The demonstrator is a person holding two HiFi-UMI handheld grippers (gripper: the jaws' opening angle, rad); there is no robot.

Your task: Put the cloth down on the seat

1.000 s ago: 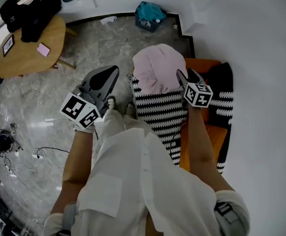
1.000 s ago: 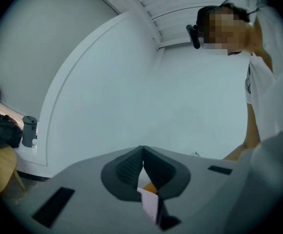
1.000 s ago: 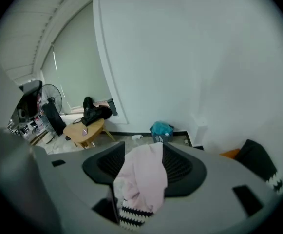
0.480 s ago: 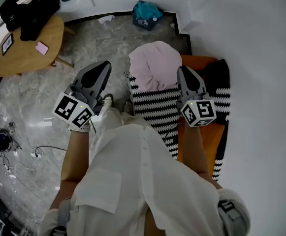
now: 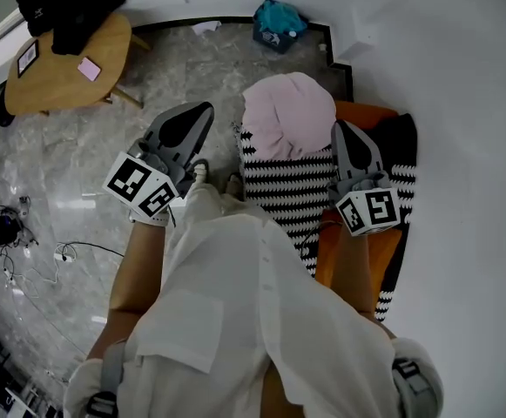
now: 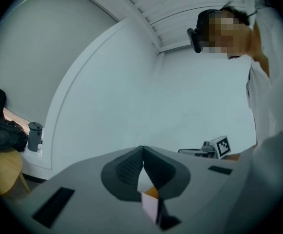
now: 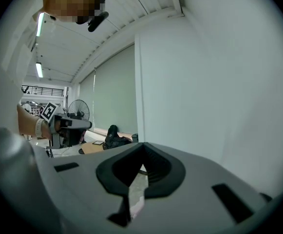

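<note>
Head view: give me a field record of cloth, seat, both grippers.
cloth: pink cloth, bunched, lying on the seat
seat: orange seat, draped with black-and-white striped fabric
left gripper: shut, empty, over the floor
right gripper: shut, empty, at the cloth's right edge; contact unclear

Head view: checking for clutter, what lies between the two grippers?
Between the left gripper and the right gripper lie the pink cloth and a black-and-white striped cloth, seen in the head view.
</note>
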